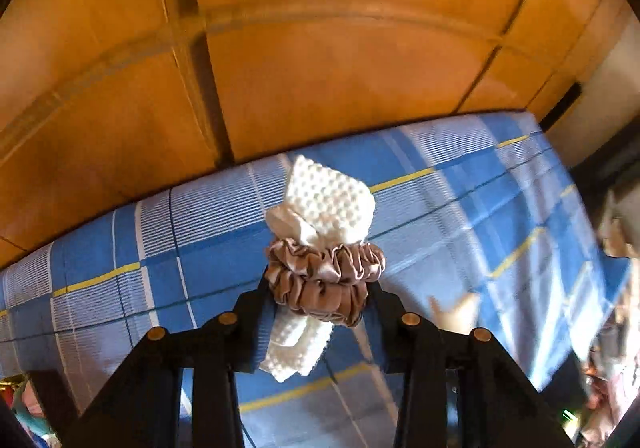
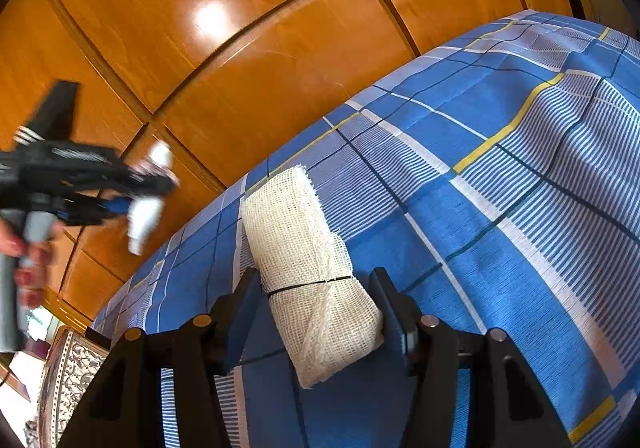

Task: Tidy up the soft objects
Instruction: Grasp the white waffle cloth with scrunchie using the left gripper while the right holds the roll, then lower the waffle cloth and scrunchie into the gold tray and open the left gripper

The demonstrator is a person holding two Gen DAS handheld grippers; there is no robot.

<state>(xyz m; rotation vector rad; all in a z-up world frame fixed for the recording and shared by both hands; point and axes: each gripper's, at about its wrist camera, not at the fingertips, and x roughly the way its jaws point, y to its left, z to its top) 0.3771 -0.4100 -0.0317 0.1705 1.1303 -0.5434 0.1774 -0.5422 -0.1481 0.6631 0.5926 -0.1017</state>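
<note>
My left gripper (image 1: 320, 288) is shut on a white bumpy cloth roll (image 1: 332, 199) bound with a tan satin scrunchie (image 1: 326, 280), held above the blue checked bedsheet (image 1: 480, 207). The left gripper also shows blurred at the left of the right wrist view (image 2: 144, 195), with the white roll (image 2: 146, 215) in it. My right gripper (image 2: 316, 300) is shut on a cream mesh cloth roll (image 2: 304, 248) tied with a thin black band, over the sheet (image 2: 500, 187).
Glossy orange wooden wardrobe doors (image 1: 320, 47) rise behind the bed and also fill the right wrist view (image 2: 240, 47). An ornate patterned item (image 2: 72, 372) sits at the lower left. Blurred clutter (image 1: 616, 288) lies at the sheet's right edge.
</note>
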